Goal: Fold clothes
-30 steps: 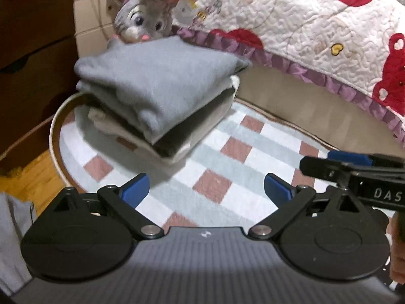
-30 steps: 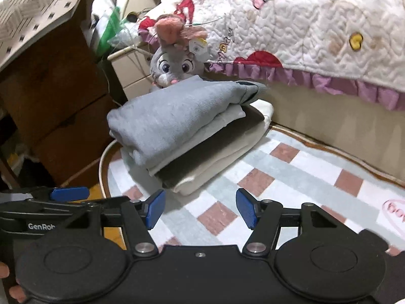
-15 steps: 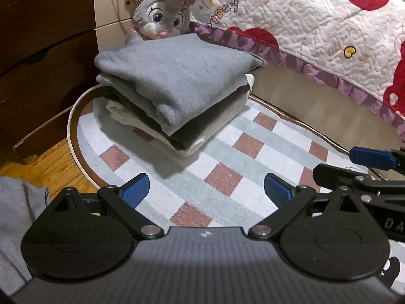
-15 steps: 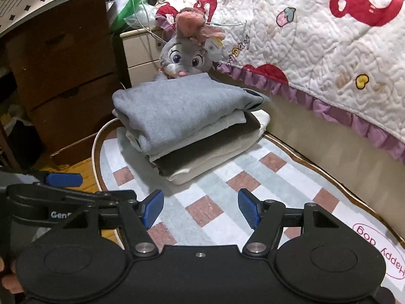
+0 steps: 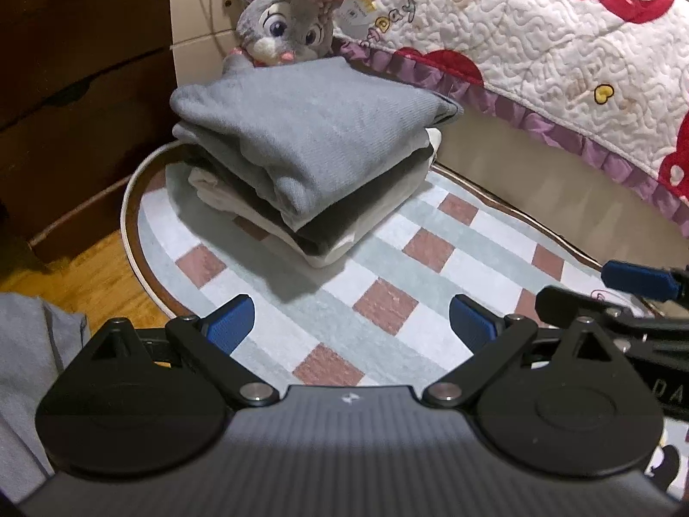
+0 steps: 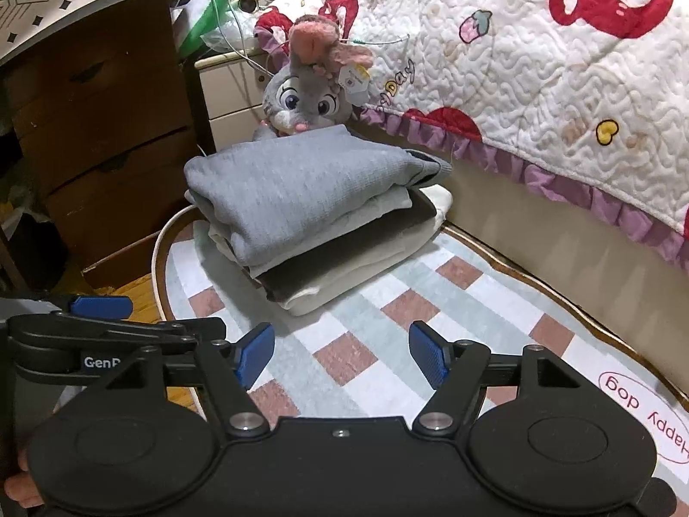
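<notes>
A stack of folded clothes (image 5: 301,163) sits on the checked rug (image 5: 387,301), with a grey sweater (image 6: 293,189) on top and dark and cream layers beneath. It also shows in the right wrist view (image 6: 344,258). My left gripper (image 5: 351,323) is open and empty, hovering over the rug in front of the stack. My right gripper (image 6: 342,355) is open and empty, also in front of the stack. A loose grey garment (image 5: 30,387) lies at the lower left of the left wrist view.
A plush grey rabbit (image 5: 293,30) leans behind the stack. A bed with a quilted white and red cover (image 6: 538,86) runs along the right. A dark wooden dresser (image 6: 94,129) stands at left. Wooden floor (image 5: 77,275) borders the rug.
Both grippers have drawn back from the stack, staying open. The stack now looks farther off and lies still.
</notes>
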